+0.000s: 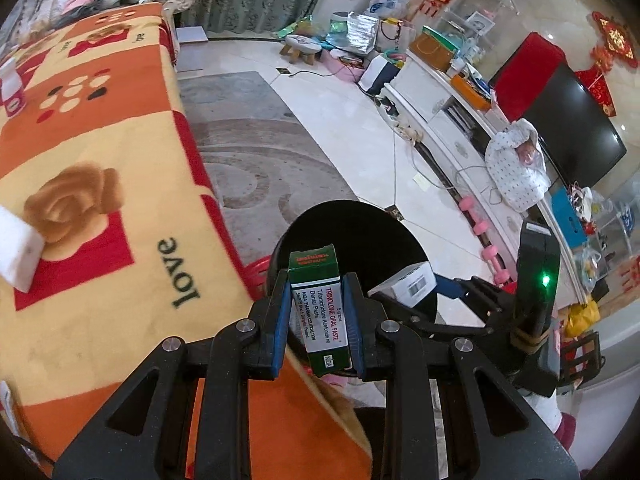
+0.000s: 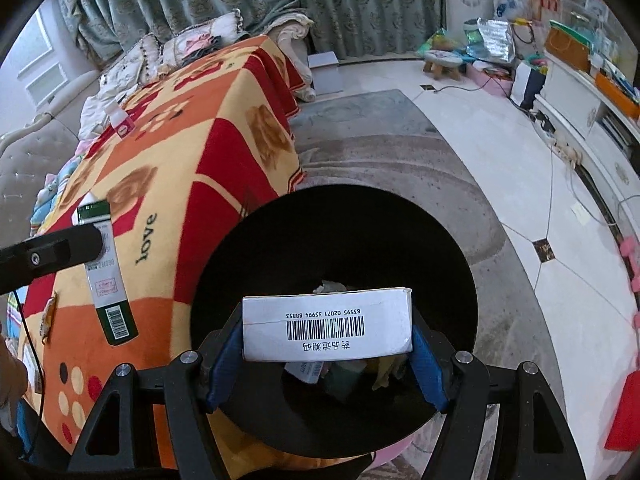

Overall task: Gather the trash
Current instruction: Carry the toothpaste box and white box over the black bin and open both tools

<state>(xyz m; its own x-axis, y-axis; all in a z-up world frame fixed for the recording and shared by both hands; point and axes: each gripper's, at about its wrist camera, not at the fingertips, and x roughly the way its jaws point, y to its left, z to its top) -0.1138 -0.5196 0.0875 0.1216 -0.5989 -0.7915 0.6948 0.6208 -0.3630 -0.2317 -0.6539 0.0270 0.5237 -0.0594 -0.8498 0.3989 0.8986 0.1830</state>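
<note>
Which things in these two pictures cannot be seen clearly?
- Bin contents, right wrist view: mostly hidden by the white box in the right tool.
- Bin, left wrist view: inside only black; green box in the left tool covers it.
- Bottle label, left wrist view: too small.

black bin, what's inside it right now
Looking down into the black bin from the right wrist view: crumpled paper, a small carton and yellowish scraps lie at the bottom. The white box in the right gripper covers much of the opening, so the rest is hidden.
</note>
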